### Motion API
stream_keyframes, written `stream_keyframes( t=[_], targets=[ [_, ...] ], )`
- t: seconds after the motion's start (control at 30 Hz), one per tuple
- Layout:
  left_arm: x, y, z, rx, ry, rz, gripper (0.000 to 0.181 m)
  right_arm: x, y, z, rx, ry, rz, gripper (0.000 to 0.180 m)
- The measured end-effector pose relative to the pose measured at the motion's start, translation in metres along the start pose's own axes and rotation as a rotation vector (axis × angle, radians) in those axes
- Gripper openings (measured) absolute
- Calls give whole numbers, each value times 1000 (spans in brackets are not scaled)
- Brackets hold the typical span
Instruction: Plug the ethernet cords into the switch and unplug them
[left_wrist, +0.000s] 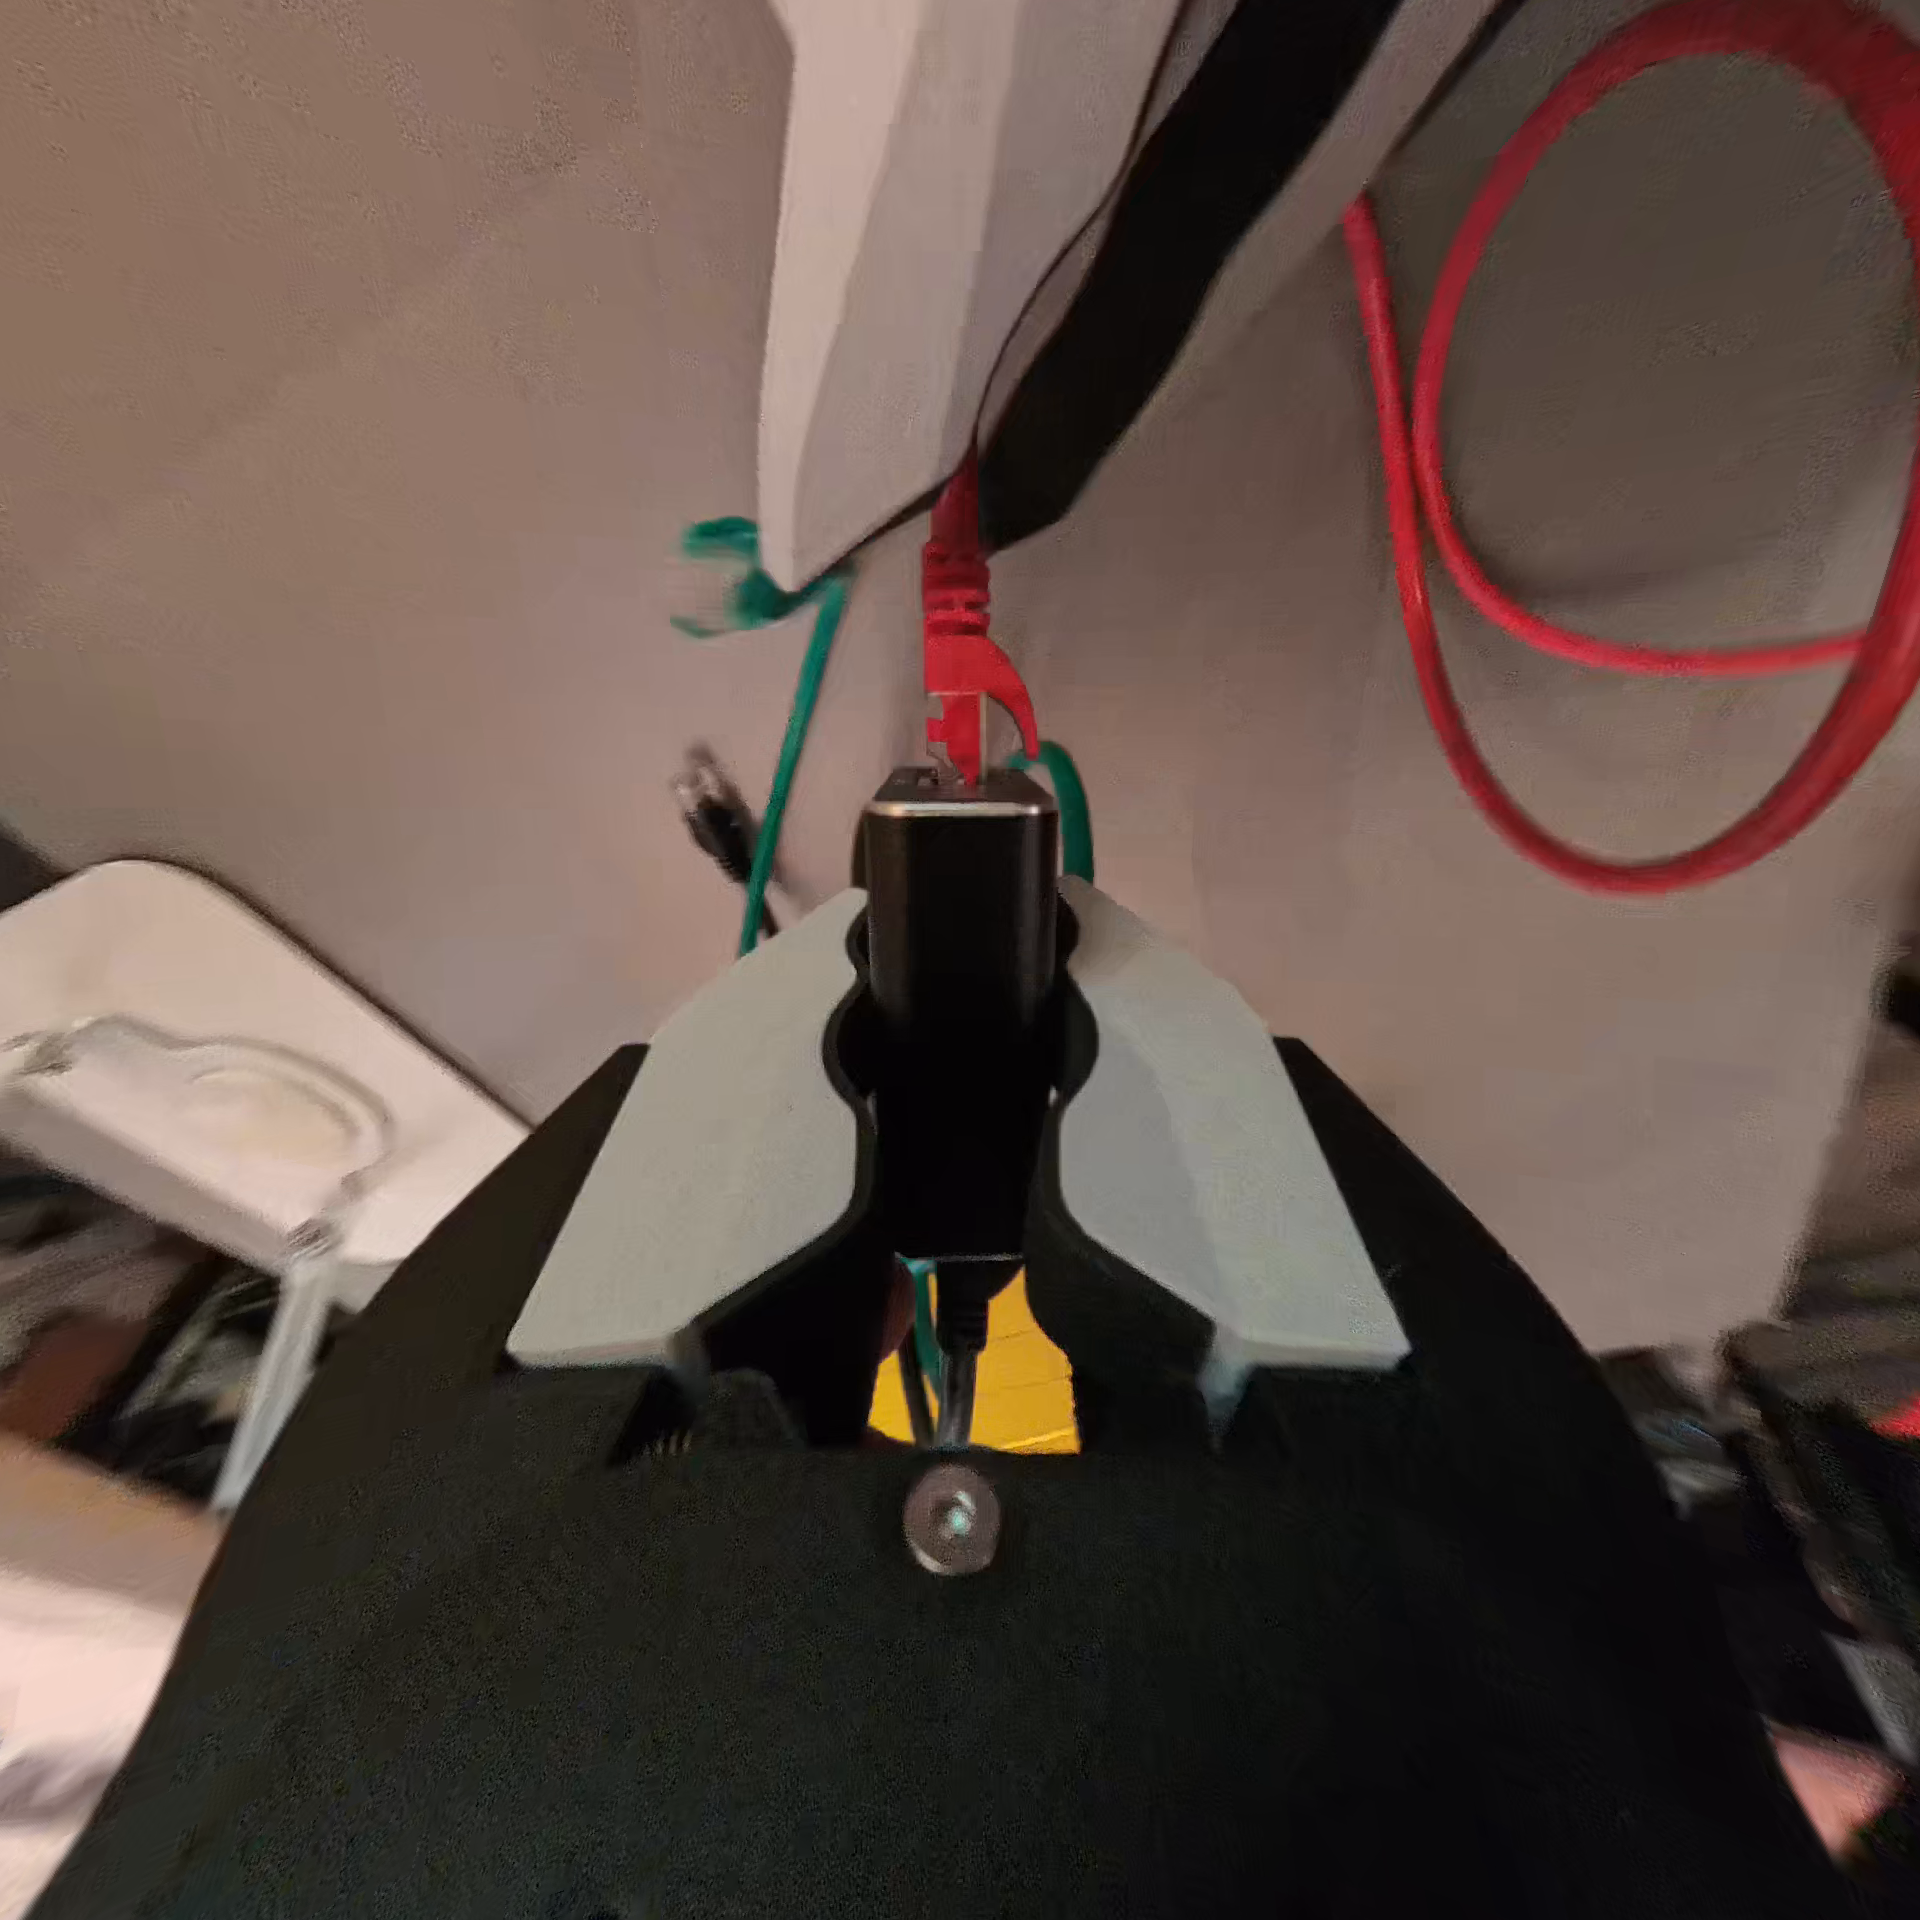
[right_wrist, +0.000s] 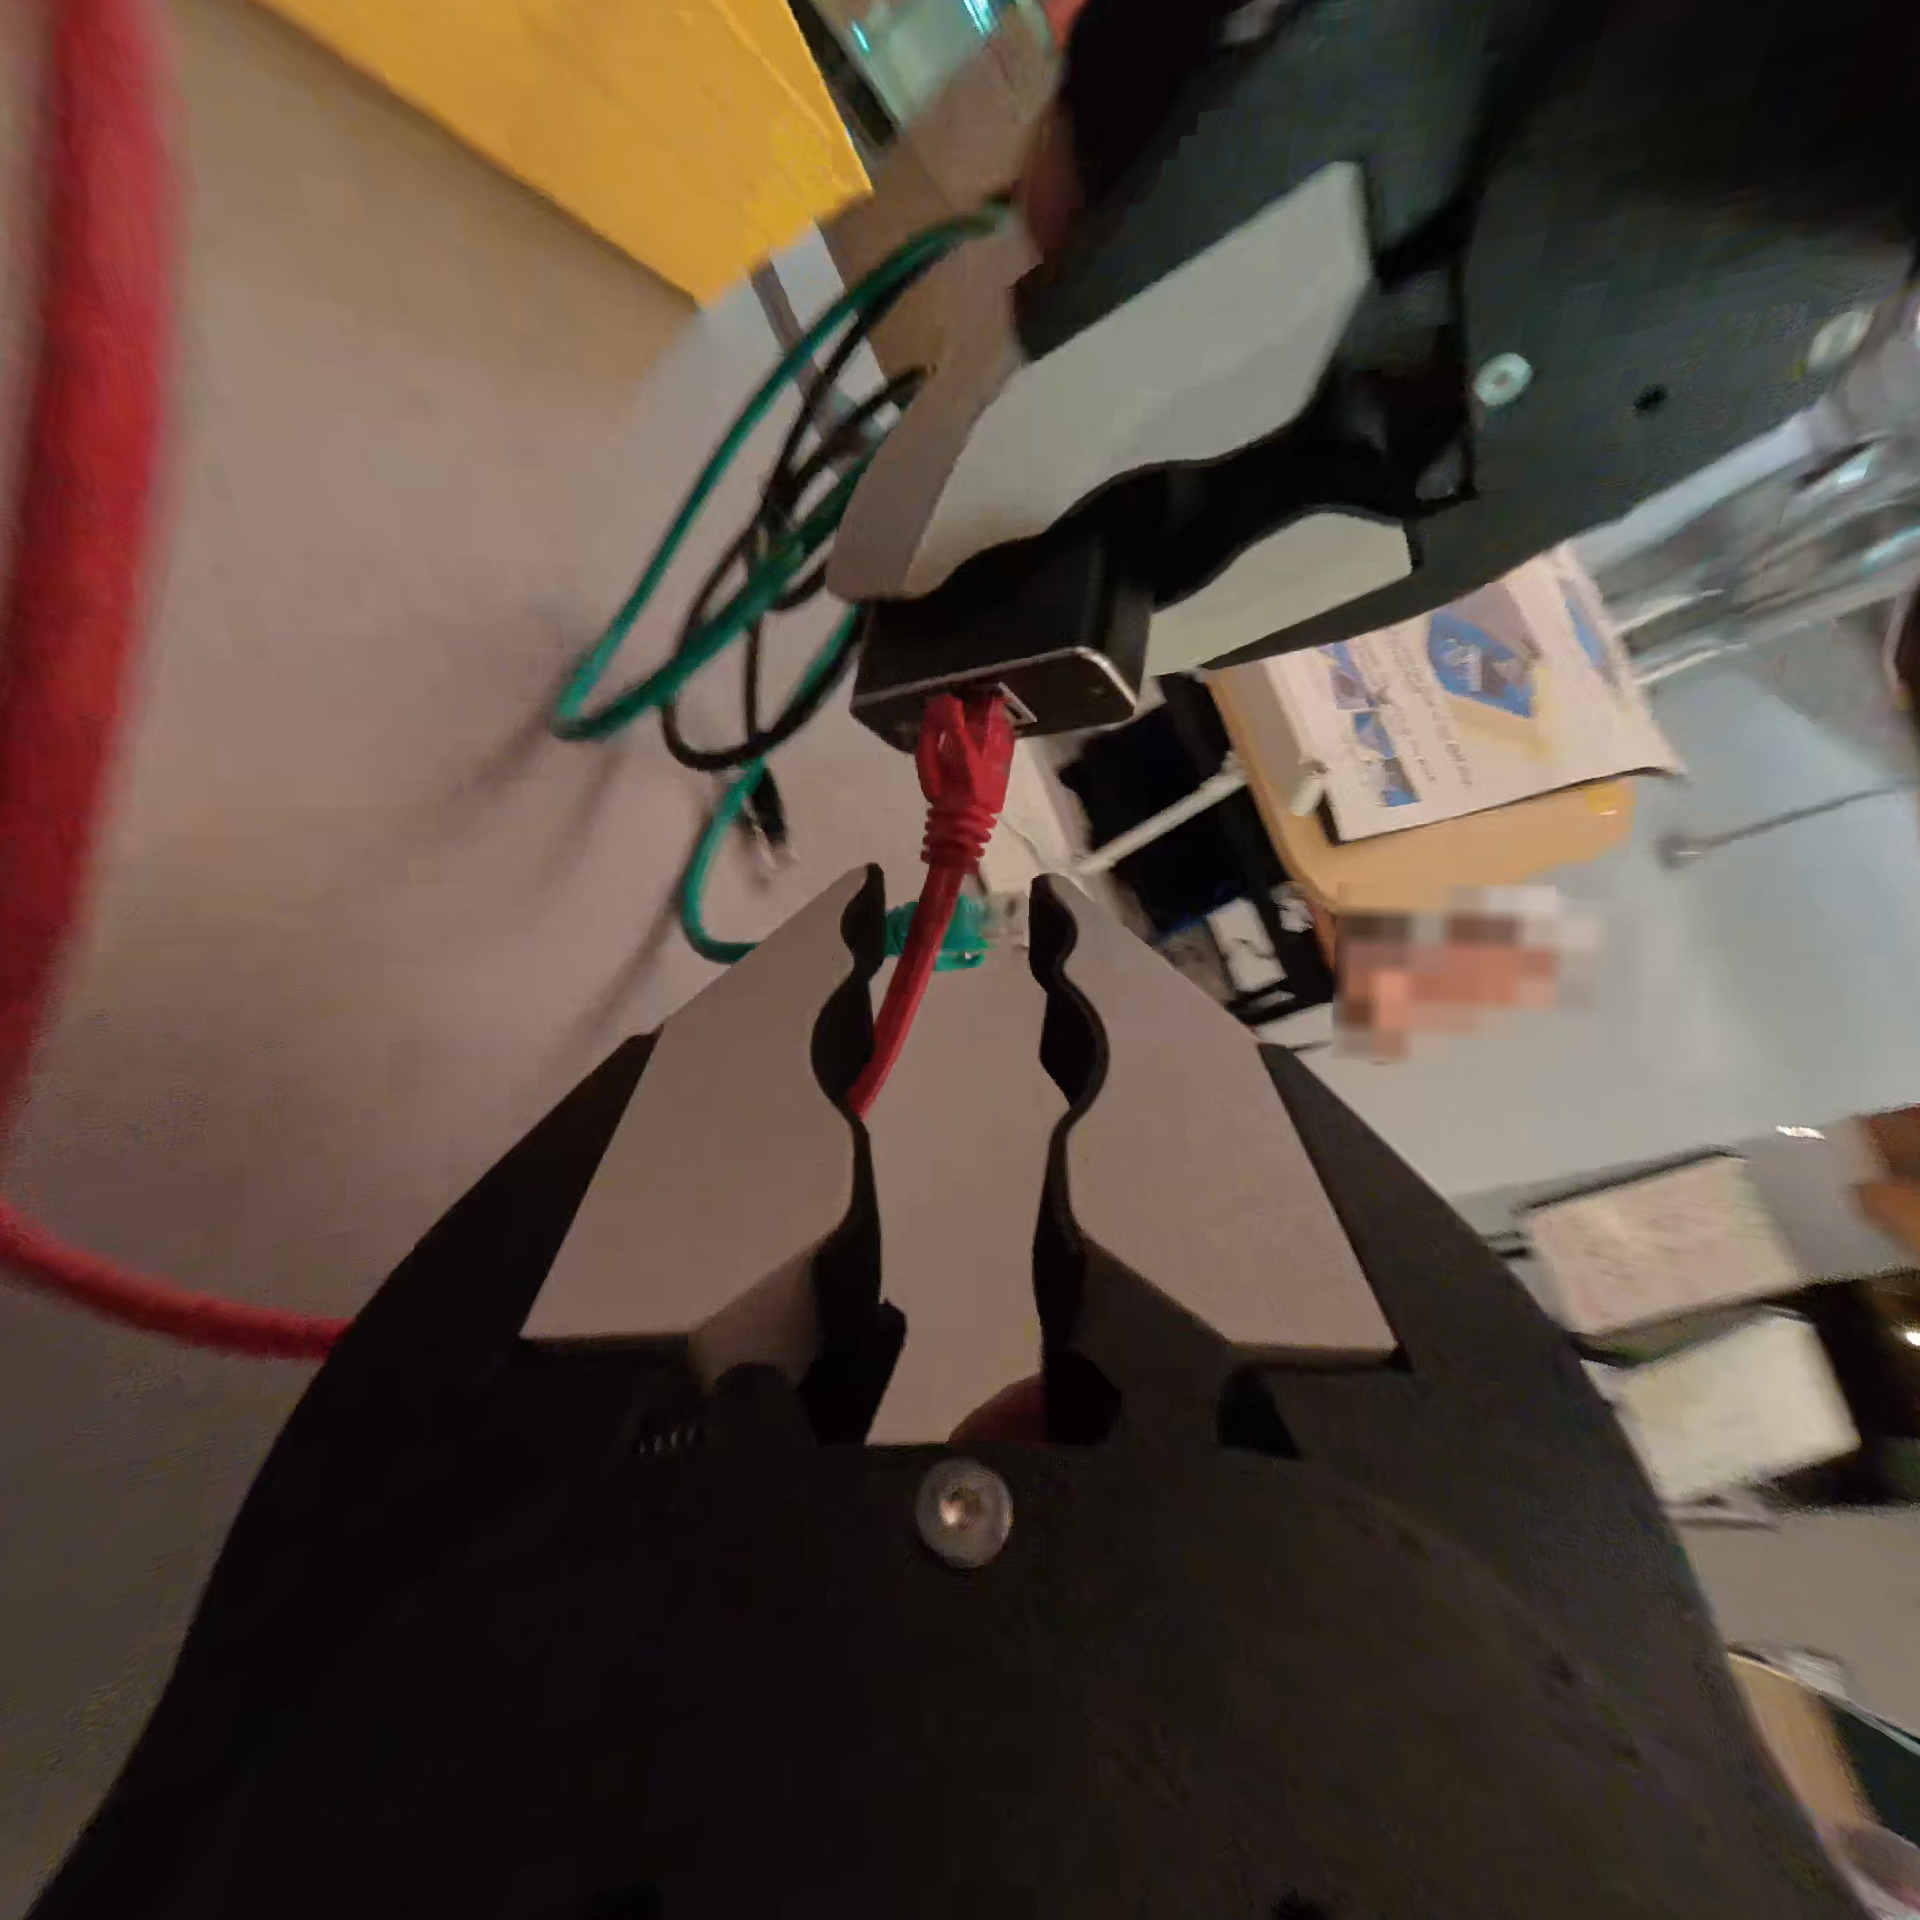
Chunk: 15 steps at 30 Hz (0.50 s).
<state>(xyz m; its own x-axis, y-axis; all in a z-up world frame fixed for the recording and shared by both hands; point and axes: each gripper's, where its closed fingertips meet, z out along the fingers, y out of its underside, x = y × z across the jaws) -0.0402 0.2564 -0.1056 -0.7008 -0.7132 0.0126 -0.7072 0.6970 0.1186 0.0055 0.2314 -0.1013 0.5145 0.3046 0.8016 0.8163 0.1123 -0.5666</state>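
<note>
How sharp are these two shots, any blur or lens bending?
Left wrist view: small black switch and red plug fairly sharp; edges smeared, wide-angle bending. Right wrist view: right tongs crisp; thick red cable at left blurred.

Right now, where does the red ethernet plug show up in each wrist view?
Left wrist view: red ethernet plug at centre, seated in the end of the black switch.
Right wrist view: upper centre, just beyond the open right gripper.
Shared landmark: the switch, clamped by the left gripper.
</note>
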Motion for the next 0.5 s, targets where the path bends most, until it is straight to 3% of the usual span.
stream_keyframes(
  t=[0.07, 0.17, 0.3, 0.33, 0.4, 0.5],
  targets=[
    [-3, 2, -2, 12, 104, -24, 26, 7, 4, 9, -27, 76, -110, 25],
    [-12, 3, -5, 67, 224, -67, 26, 17, 8, 22, -52, 136, -173, 9],
    [-22, 6, -9, 158, 308, -116, 26, 28, 10, 32, -21, 30, 15, 7],
    [-27, 6, -10, 188, 295, -128, 27, 30, 11, 34, -15, -13, 74, 7],
    [-48, 8, -10, 221, 135, -127, 56, 32, 13, 36, -1, -103, 168, 7],
    [-72, 12, -26, 261, -168, -108, 80, 33, 18, 37, 24, -249, 334, 7]
  ],
)
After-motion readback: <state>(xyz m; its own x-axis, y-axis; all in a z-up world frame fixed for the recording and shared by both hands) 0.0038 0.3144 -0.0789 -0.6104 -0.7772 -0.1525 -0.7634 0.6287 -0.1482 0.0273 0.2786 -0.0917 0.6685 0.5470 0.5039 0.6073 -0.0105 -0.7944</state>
